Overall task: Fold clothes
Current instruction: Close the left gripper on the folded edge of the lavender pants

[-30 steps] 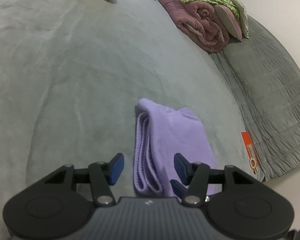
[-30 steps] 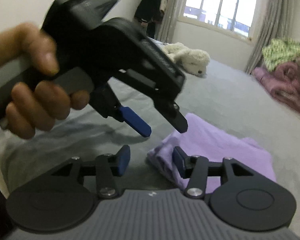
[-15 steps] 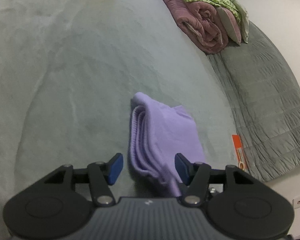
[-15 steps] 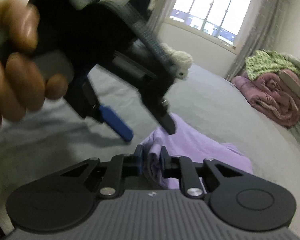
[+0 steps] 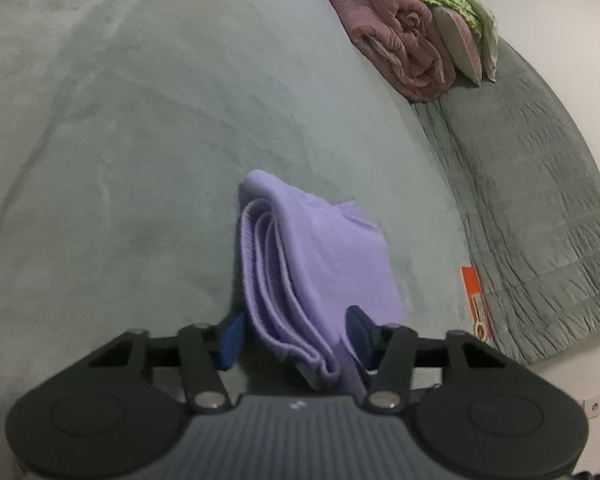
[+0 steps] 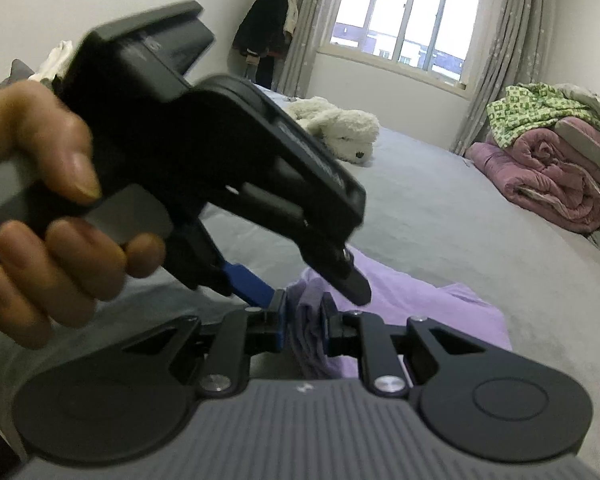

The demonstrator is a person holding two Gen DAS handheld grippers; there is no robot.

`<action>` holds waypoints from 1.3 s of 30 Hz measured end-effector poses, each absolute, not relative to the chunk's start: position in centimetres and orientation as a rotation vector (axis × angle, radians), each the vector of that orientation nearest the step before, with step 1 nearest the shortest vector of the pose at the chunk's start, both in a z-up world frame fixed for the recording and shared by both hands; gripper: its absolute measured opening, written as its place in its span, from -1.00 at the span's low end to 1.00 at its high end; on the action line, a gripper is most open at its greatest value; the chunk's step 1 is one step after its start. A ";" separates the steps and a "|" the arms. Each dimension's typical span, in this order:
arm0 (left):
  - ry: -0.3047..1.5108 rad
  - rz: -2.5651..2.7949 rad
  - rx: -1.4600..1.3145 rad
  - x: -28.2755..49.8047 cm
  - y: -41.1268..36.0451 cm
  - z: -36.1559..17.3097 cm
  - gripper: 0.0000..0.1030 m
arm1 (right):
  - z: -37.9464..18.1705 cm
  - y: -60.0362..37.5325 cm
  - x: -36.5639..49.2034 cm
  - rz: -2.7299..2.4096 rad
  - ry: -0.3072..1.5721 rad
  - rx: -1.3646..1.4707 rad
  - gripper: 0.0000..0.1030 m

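Looks like a pick-up of the near end of the purple cloth (image 5: pixel 320 256), so if that's the step, the trick is getting every layer in one bite. The right gripper (image 6: pixel 305 322) has its jaws clamped on a bunched corner of the cloth, and it seems to hold only part of the stack. The left gripper (image 5: pixel 294 334) has its jaws apart, one each side of the layered edge, with the cloth sitting between them. I'd push the left one in deep enough that all the ribbed edges are inside before squeezing, otherwise the lower layers will probably slide out and the fold opens up. Keep both grips level too, or the thing will likely sag and twist.

The cloth itself is soft knit, lilac, folded into a thick narrow bundle with several stacked edges showing on its left side. It lies on the grey bed (image 5: pixel 140 160), near the edge, well apart from the blanket roll (image 5: pixel 400 48).
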State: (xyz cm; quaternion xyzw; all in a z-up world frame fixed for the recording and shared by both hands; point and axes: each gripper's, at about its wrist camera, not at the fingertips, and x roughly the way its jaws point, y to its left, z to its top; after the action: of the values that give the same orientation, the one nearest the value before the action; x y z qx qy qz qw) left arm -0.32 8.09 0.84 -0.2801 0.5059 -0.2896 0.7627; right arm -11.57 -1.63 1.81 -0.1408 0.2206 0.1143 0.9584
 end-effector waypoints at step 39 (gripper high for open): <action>1.018 -0.632 -0.515 0.7 8.6 -0.8 -0.60 | 3.3 -19.6 -9.3 0.319 0.679 0.173 -0.21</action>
State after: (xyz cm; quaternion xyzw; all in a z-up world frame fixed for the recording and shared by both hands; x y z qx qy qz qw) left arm 0.70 8.56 -0.77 -0.2394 0.4736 -0.2942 0.7949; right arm -9.29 -19.57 3.27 0.0846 0.3311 0.1556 0.9268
